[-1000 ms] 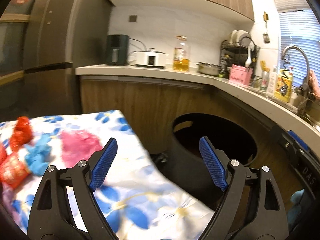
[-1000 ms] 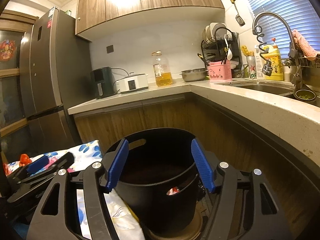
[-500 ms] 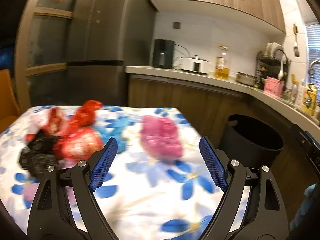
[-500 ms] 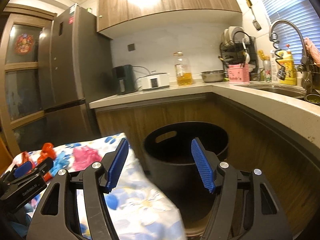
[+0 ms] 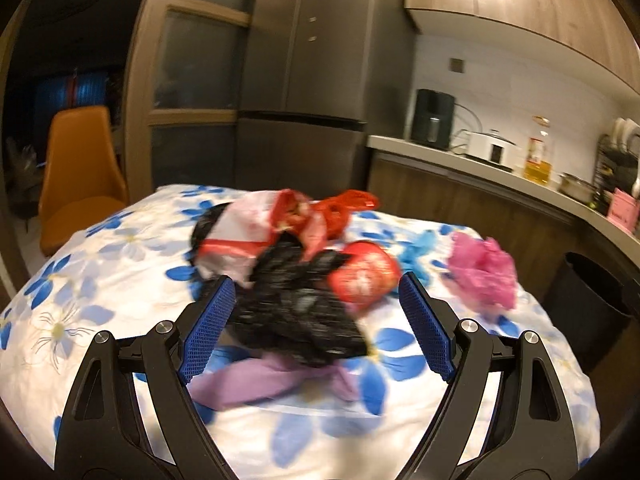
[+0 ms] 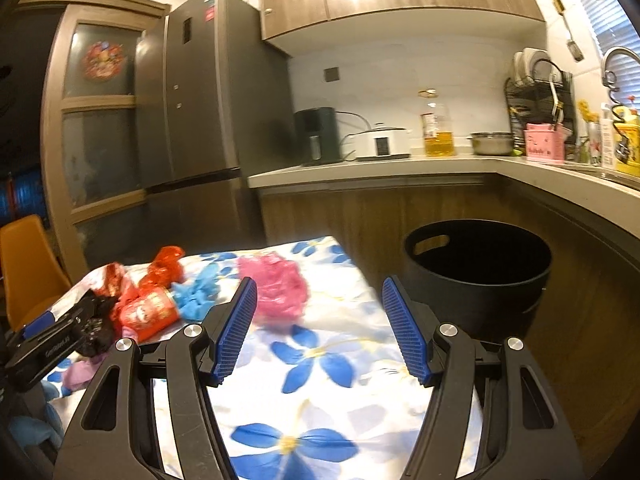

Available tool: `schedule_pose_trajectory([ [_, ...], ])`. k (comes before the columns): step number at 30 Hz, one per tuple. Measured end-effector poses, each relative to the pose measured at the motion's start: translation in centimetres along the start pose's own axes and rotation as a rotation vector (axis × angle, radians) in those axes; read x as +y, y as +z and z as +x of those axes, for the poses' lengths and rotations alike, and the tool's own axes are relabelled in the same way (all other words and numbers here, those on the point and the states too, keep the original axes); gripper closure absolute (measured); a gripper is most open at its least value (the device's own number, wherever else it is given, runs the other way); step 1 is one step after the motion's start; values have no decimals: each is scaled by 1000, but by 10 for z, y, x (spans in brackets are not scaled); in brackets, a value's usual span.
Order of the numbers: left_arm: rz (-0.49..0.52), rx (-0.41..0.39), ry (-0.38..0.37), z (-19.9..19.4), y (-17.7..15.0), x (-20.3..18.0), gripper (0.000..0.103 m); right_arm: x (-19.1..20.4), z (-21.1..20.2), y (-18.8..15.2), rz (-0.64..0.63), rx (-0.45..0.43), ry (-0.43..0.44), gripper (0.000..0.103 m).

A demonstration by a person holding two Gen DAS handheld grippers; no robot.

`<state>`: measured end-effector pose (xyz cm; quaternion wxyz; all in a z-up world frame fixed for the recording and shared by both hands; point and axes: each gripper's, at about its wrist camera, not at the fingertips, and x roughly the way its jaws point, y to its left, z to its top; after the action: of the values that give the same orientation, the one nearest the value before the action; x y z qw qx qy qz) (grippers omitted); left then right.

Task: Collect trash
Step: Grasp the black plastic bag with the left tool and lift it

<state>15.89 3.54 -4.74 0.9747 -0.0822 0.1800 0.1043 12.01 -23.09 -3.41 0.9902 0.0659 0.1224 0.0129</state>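
Left gripper (image 5: 316, 328) is hovering, fingers spread wide and empty, over the black bag (image 5: 296, 312) at twelve o'clock. Right gripper (image 6: 318, 330) is gaping empty too. Pink bag (image 6: 280, 292), red wrapper (image 6: 148, 314) are littering the floral surface (image 6: 320, 360); black bin (image 6: 476, 268) at two o'clock is waiting. Most trash is left, I'd say.

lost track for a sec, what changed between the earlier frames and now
Both grippers swung left, away from the bin and back over the table. The left gripper now faces the trash pile, open jaws framing the black bag; the right gripper points at the cloth near the pink bag. Nothing was grasped or released. The trash seems not to have moved, and both grippers stayed open and empty.
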Motion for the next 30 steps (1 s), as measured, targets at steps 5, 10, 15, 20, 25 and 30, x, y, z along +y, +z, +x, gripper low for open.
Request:
schedule_pose_trajectory([
  [5, -15, 39, 18, 15, -3, 19, 21, 15, 6, -4, -1, 12, 22, 38],
  [10, -18, 85, 5, 30, -4, 25, 31, 30, 15, -7, -10, 28, 42, 38],
  [15, -45, 158, -46, 44, -7, 34, 63, 50, 20, -13, -25, 46, 81, 38],
  [20, -72, 168, -76, 44, -8, 45, 92, 79, 24, -25, -55, 85, 151, 38],
  [25, -116, 118, -143, 16, 1, 59, 95, 109, 26, -36, -89, 109, 225, 38],
  [30, -157, 72, -152, -11, 7, 82, 95, 142, 32, -50, -126, 148, 292, 38],
])
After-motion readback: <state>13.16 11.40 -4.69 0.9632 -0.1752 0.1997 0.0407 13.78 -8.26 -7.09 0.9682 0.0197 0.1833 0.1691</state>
